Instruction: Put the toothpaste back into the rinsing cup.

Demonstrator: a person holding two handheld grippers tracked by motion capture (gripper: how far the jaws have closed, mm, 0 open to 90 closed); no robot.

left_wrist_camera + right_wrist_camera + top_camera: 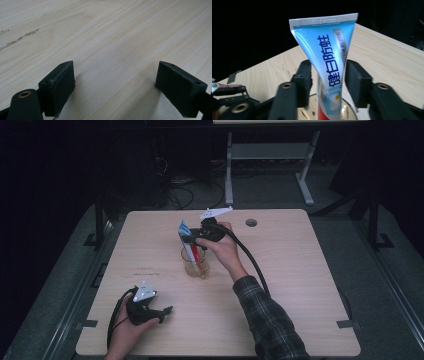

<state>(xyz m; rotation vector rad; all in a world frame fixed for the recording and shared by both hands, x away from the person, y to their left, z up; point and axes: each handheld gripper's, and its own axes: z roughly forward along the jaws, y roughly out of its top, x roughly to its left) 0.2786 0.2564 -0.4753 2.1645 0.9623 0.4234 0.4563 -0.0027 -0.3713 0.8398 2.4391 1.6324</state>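
Note:
A blue and white toothpaste tube (186, 236) (329, 62) stands tilted in a clear glass (196, 266) (348, 107) near the middle of the wooden table (300, 285), crimped end up. Level with the tube's upper half is my right gripper (187, 239) (327, 75). One of its jaws stands on each side of the tube, close to it but not pressing. Near the table's front left, my left gripper (165, 314) (115, 82) rests low over bare wood, open, with nothing between its jaws.
A round cable hole (251, 222) sits in the tabletop behind the glass, to the right. The right gripper's black cable (252, 262) trails over the forearm. Beyond the table's far edge are a desk frame (229, 170) and floor cables (180, 195).

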